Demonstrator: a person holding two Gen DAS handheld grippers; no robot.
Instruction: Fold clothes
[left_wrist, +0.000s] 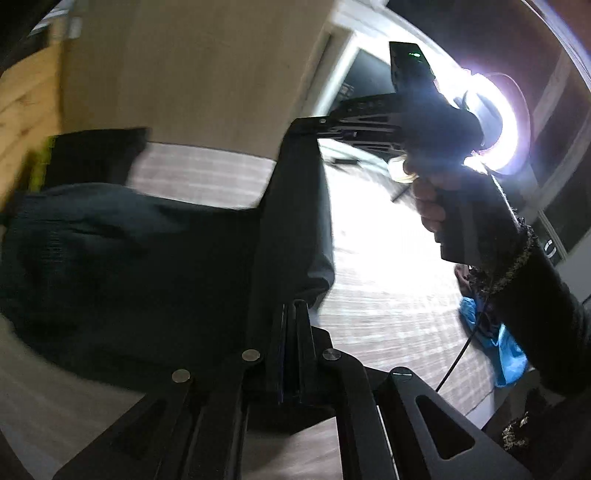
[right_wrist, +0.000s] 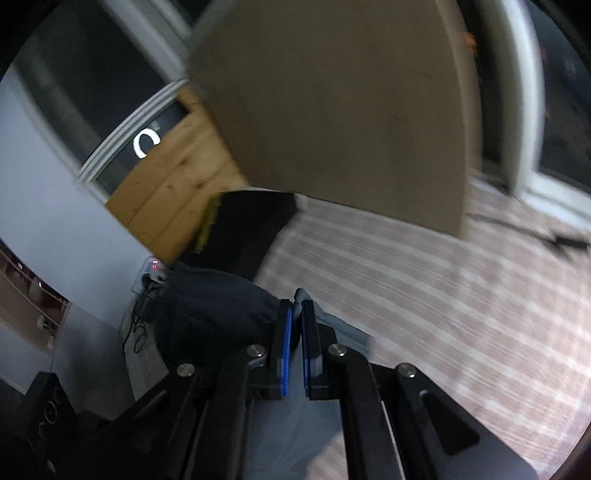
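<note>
Both the left gripper (left_wrist: 291, 314) and right gripper (right_wrist: 297, 314) pinch the floppy dark garment (left_wrist: 147, 258), sagging toward 9 o'clock, so grab edges.

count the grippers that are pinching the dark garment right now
2. The left gripper is shut on the dark garment at its lower edge; the right gripper pinches a corner higher up, seen from the left wrist view.

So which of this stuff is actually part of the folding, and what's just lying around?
Part of the job:
- dark garment, pinched by both grippers
- left gripper
- right gripper

Just lying about:
- cardboard box
- wooden board
- blue bag
- striped bedcover
</note>
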